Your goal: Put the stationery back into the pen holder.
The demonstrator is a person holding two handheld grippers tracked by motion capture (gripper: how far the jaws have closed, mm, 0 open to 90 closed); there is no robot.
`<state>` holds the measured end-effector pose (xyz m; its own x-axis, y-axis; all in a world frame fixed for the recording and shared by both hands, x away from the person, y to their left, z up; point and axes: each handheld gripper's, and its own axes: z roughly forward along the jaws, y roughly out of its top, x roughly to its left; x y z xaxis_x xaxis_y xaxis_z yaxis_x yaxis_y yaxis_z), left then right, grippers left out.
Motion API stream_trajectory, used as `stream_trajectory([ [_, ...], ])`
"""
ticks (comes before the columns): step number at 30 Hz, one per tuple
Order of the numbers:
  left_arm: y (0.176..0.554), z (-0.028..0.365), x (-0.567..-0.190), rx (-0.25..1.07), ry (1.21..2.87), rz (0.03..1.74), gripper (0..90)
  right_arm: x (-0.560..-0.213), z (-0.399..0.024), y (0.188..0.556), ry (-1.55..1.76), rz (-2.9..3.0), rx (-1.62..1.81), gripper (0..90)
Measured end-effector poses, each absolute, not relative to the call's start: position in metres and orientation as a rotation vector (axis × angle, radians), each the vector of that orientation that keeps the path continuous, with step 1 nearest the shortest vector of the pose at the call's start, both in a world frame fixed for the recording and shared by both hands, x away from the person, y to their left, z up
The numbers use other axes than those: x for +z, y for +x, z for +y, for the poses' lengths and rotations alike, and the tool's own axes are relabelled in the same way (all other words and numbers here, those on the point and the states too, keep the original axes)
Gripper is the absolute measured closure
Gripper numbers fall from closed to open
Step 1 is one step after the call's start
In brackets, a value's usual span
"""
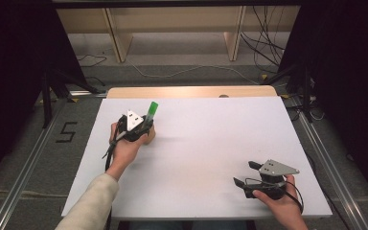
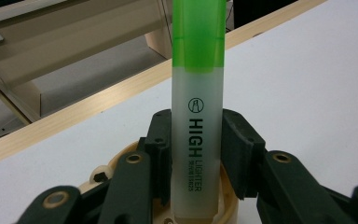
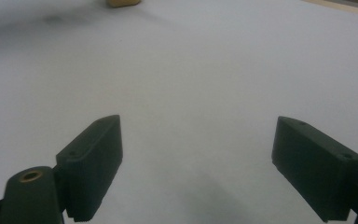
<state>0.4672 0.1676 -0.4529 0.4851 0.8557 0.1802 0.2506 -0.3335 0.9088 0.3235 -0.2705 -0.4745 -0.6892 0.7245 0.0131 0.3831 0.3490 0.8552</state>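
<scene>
A highlighter (image 1: 151,111) with a green cap and a frosted white barrel (image 2: 196,121) stands upright, its lower end in a round pale wooden holder (image 2: 121,161) on the white table. My left gripper (image 1: 145,127) is shut on the barrel, with a black pad pressed against each side (image 2: 235,142). It is at the table's left middle, held by a hand in a cream sleeve. My right gripper (image 1: 247,173) rests near the front right edge. Its jaws stand wide open over bare white surface (image 3: 198,140). The wooden holder (image 3: 123,2) peeks in at the top of the right gripper view.
The white tabletop (image 1: 211,139) has a light wooden strip (image 1: 191,91) along its far edge. Beyond it stand wooden shelf legs (image 1: 117,43), with loose cables (image 1: 263,48) on the floor. Black stands (image 1: 48,91) flank the table.
</scene>
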Motion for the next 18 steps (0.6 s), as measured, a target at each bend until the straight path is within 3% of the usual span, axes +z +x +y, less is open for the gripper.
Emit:
stream_trajectory([
  [5,0.4671,0.1678,-0.4539,0.856,1.837,0.933,64.6,-0.4746,-0.2704,0.3236,0.972,2.249,1.279,17.0],
  [18,0.4594,0.1675,-0.4442,0.858,1.794,0.96,51.1,-0.4742,-0.2709,0.3235,0.973,2.249,1.279,17.0],
])
